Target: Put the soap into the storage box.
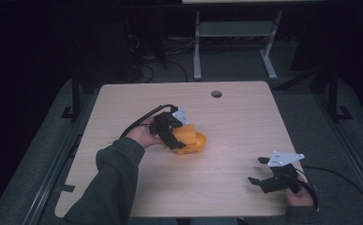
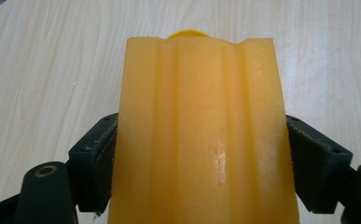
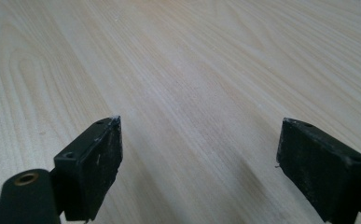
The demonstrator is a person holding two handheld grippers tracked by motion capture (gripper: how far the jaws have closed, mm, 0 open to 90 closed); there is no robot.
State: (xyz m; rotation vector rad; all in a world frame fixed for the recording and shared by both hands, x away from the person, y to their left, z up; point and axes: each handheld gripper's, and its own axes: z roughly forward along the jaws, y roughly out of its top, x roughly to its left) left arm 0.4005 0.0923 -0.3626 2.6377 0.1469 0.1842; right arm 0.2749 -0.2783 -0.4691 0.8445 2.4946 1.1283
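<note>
Your left gripper clamps the ribbed orange block near the desk centre while your right gripper hangs open by the near right corner, so the block's slick, tapered sides could slide out if you tilt.

Your non-task stuff: light wood tabletop, rounded corners, w/ a round cable hole near the far edge, centre-ish. Behind it, grey floor w/ a white-legged desk frame and loose black cables far left. Dark rails run along both tabletop sides.
</note>
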